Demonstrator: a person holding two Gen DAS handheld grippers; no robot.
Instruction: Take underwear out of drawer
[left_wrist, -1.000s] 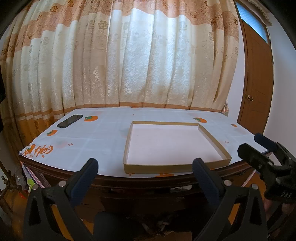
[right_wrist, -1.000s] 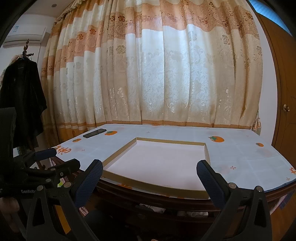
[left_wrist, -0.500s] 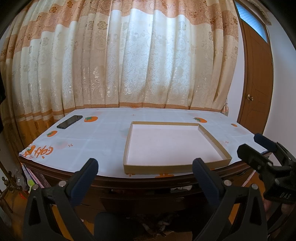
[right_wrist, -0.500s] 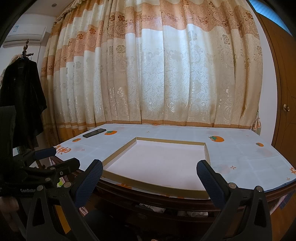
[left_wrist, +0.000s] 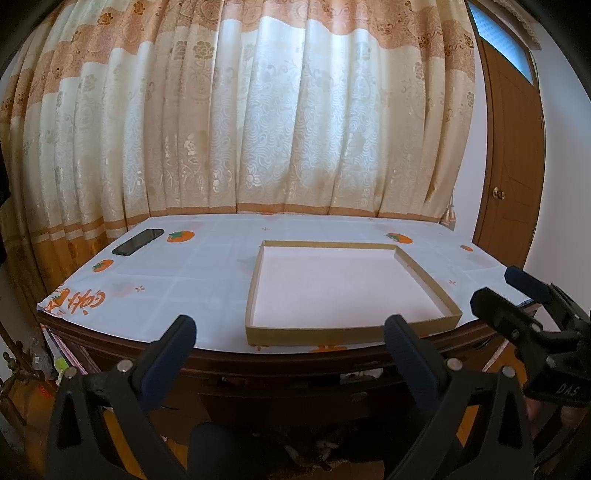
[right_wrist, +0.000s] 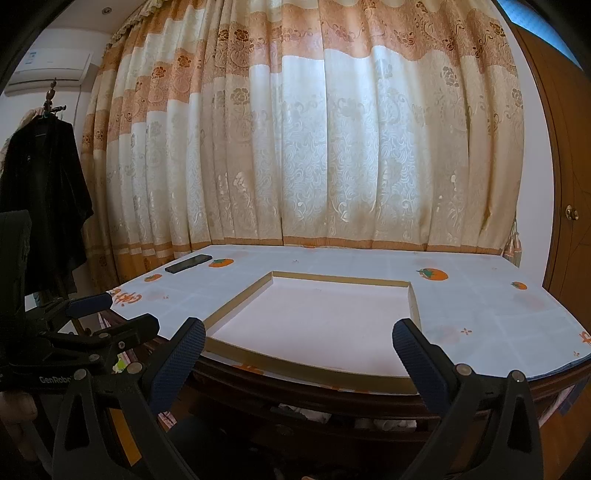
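Observation:
Under the table's front edge sits a dark wooden drawer (left_wrist: 295, 391) (right_wrist: 280, 428), open by a narrow gap. Bits of pale cloth (right_wrist: 306, 411) (left_wrist: 360, 374) show in that gap; what they are I cannot tell. My left gripper (left_wrist: 290, 332) (right_wrist: 123, 313) stands open in front of the table edge, holding nothing. My right gripper (right_wrist: 299, 328) (left_wrist: 502, 290) is open too, level with the left one and to its right. Both hang a little before and above the drawer, touching nothing.
A shallow cardboard tray (left_wrist: 351, 332) (right_wrist: 306, 369), white inside, lies on the table's (left_wrist: 207, 280) persimmon-printed cloth near the front edge. A black phone (left_wrist: 137, 242) (right_wrist: 188, 263) lies at the far left. Curtains hang behind, a wooden door (left_wrist: 513, 177) stands right, a black coat (right_wrist: 44, 192) hangs left.

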